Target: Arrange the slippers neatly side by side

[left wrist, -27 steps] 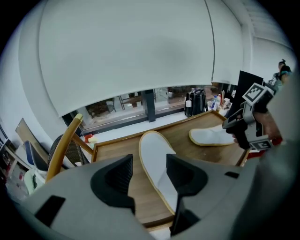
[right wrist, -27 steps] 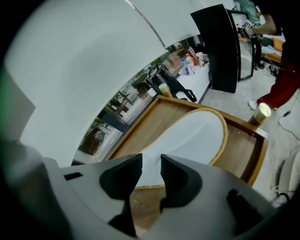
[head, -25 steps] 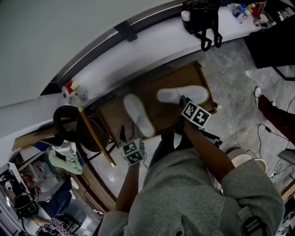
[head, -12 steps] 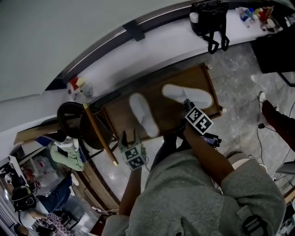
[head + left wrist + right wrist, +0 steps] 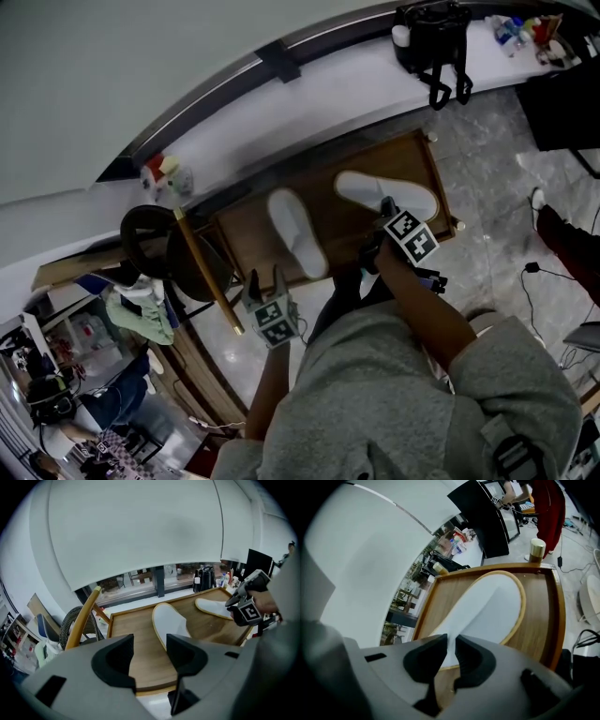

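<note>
Slippers: 2, both white. Read from the table's centre in the head view, the first slipper (image 5: 297, 234) lies at 9 o'clock and the second slipper (image 5: 386, 194) at 2 o'clock.

Wooden table (image 5: 246, 240): 1, bearing both slippers.

Grippers: 2. The left gripper (image 5: 264, 277) is at the table's 8 o'clock and the right gripper (image 5: 383, 203) at its 2 o'clock.

Chair (image 5: 150, 246): 1, at 9 o'clock of the view.

Black bag (image 5: 433, 33): 1, at 1 o'clock.

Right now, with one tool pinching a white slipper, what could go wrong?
The right tool pinches only a thin fold of the white fabric slipper with tan edging, so it may slip free when pulled. That slipper lies close to the brown wooden table's raised rim and could snag there.
</note>
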The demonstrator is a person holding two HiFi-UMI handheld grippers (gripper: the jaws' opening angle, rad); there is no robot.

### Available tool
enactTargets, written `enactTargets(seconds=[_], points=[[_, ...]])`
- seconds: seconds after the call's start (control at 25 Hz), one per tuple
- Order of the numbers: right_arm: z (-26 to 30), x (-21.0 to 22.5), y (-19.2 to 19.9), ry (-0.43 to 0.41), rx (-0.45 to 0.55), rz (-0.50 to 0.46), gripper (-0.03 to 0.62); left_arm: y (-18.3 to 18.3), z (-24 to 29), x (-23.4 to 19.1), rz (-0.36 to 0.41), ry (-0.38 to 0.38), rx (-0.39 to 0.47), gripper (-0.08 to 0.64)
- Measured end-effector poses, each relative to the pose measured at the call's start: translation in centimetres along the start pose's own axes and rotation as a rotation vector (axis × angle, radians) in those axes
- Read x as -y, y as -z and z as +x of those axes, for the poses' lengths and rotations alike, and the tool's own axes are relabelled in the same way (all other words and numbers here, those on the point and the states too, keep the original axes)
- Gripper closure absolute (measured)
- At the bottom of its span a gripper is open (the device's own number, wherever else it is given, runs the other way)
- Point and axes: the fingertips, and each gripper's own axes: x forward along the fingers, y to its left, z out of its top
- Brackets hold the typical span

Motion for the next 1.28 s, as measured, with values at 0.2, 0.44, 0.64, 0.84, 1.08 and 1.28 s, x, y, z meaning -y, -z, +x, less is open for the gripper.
enactTargets(seconds=[0.2,0.44,0.64,0.84,1.08,1.28], points=[[-0.4,-0.5,0.0,0.002,-0.021,-0.073,0.551,0.8,0.1,0.0,-0.004,0.000,-0.011,0.341],[-1.4,-1.1,-1.2,-0.004,-0.040,-0.204,0.554,1.2,0.1,0.1,-0.039,0.007,-0.001,0.341],[-2.3,-2.7,-1.0,-0.047,-0.123,-0.349,0.555,1.5,0.2,-0.1,-0.063,0.024,0.015,0.341],[-2.9,-4.8,0.4,-0.114,-0.279,-0.565,0.555,1.0,0.7,-0.4,-0.078,0.052,0.027,0.341],[-4.3,-6.5,2.5,-0.169,-0.384,-0.774,0.555,2.1,1.3,0.2,-0.079,0.112,0.041,0.341],[-6.3,-8.3,3.6,-0.193,-0.399,-0.957,0.557,2.7,1.4,-0.2,-0.087,0.149,0.053,0.341]])
